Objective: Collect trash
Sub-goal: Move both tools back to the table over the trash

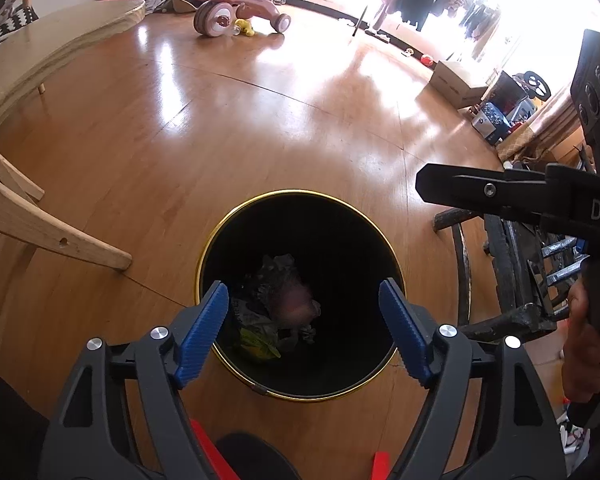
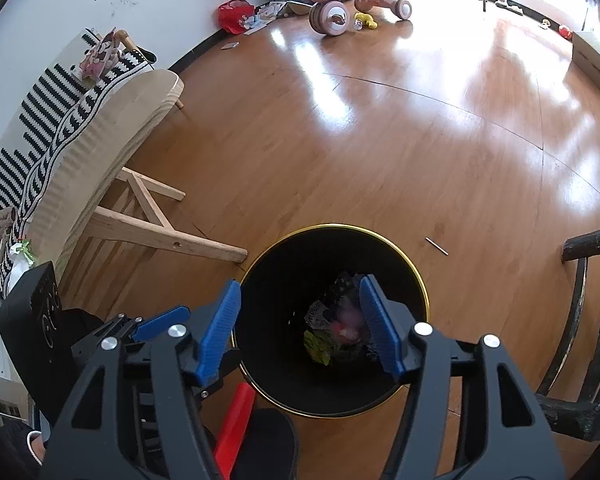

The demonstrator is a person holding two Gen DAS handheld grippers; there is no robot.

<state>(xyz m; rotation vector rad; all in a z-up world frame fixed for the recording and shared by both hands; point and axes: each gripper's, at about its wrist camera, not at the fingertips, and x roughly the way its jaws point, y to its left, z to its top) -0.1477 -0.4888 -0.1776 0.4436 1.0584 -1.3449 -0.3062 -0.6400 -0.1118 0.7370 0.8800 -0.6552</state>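
A round black bin with a gold rim (image 1: 236,216) stands on the wooden floor, seen from above in both views (image 2: 416,268). Crumpled trash (image 1: 276,312) lies at its bottom: dark wrappers, something pinkish and a yellow-green piece (image 2: 318,348). My left gripper (image 1: 304,328) is open and empty above the bin's mouth. My right gripper (image 2: 300,332) is open and empty above the bin too. The right gripper's black body also shows at the right edge of the left wrist view (image 1: 500,192). A thin small stick (image 2: 437,246) lies on the floor right of the bin.
A light wooden bench (image 2: 112,148) with a striped cushion stands left of the bin, its leg (image 2: 172,240) close to the rim. A dark metal frame (image 2: 596,320) stands on the right. A pink tricycle (image 2: 340,4), a cardboard box (image 1: 456,80) and toys are far off.
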